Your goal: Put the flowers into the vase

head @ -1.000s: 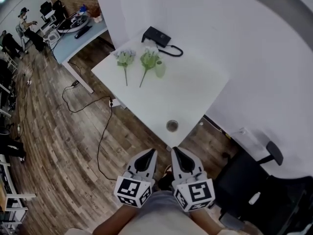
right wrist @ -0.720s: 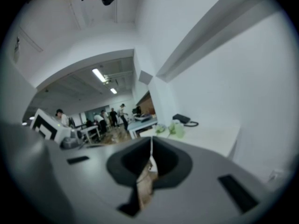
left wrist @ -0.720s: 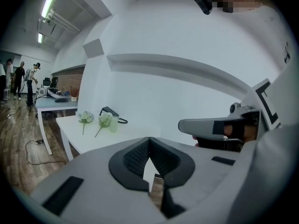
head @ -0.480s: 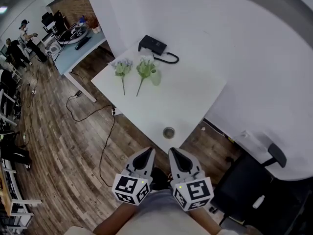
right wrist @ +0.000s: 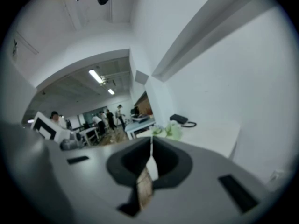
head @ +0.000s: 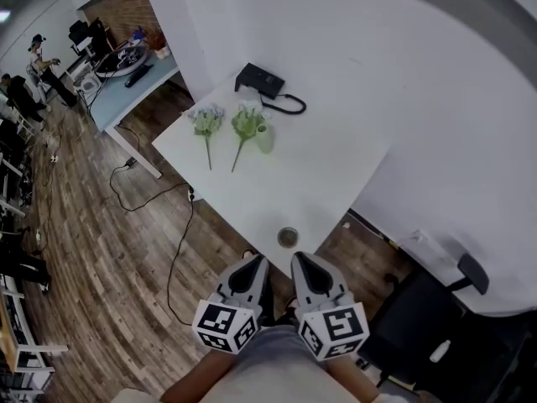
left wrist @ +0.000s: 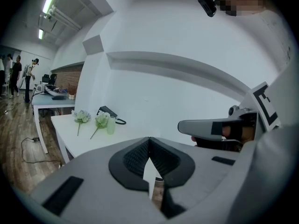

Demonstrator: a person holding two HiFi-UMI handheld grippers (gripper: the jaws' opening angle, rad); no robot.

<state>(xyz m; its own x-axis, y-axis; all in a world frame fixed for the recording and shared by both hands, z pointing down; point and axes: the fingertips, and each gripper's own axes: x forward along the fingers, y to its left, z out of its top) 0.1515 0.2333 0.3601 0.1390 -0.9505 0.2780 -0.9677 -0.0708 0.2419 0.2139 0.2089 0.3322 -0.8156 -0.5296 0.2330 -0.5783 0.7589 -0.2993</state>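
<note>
Lying flat on the far left part of the white table (head: pixel 319 166), the 2 flowers are outside the vase. The left flower (head: pixel 206 122) has pale, bluish-white blooms and the right flower (head: pixel 247 124) is greener. Each has a thin green stem that points toward the table's near edge. The vase (head: pixel 264 138), small, pale green and translucent, stands upright just beside the right flower's head. Behind them, at the far corner, sits a black box (head: pixel 260 80) with a looped black cable (head: pixel 289 103). A small round grey disc (head: pixel 288 238) sits by the near edge. Well short of the flowers, the left gripper (head: pixel 253 267) and right gripper (head: pixel 304 265) hang side by side just off that edge, each with its jaws pressed together on nothing. Each marker cube (head: pixel 225 326) carries black-and-white square patterns. A black cord (head: pixel 174 254) trails over the wood floor (head: pixel 101 250).
</note>
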